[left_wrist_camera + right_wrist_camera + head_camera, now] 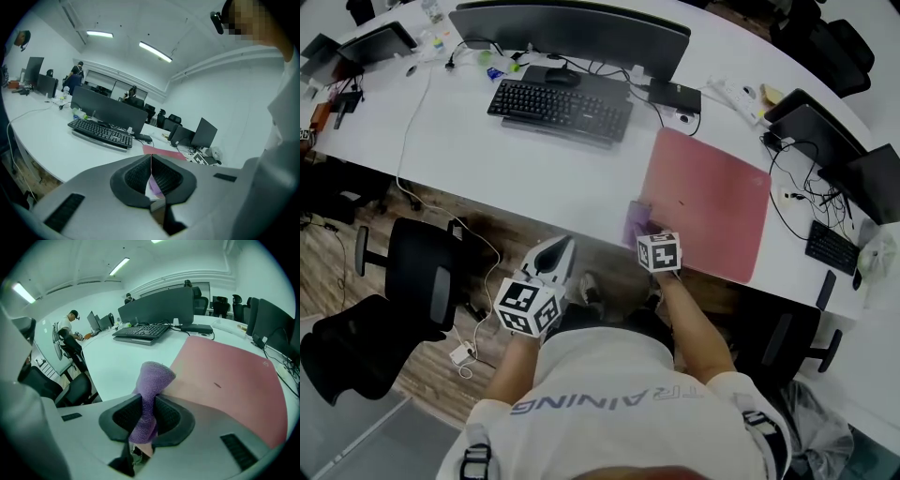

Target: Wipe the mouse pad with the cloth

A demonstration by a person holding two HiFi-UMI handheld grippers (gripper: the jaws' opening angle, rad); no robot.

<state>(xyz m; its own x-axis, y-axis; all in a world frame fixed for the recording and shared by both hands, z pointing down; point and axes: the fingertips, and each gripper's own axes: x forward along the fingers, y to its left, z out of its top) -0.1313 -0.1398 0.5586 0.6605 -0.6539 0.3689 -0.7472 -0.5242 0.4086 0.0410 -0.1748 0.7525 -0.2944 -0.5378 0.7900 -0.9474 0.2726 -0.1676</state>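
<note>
One purple cloth (pixel 153 375) is pinched in the right gripper (pixel 148 404), at the near-left corner of the single pink mouse pad (pixel 710 202) by the table's (pixel 534 183) near edge. The left gripper (pixel 151 163), jaws together and empty, is held off that edge. The shirt (pixel 609 375) reads "TRAINING".

Open-plan office: long white desk (pixel 534 183), monitors (pixel 572 33), keyboards (pixel 560 110), swivel chairs (pixel 422 272).

The person wears a pale short-sleeved T-shirt (pixel 609 375) with grey capital lettering across it, low in the head view, and dark buckled straps (pixel 474 461) at both lower corners. The left gripper (pixel 151 161) and right gripper (pixel 148 401) share light grey shells, black ribbed pads (pixel 138 176) and black side slots. Each carries a white cube (pixel 528 307) with black square markers.
</note>
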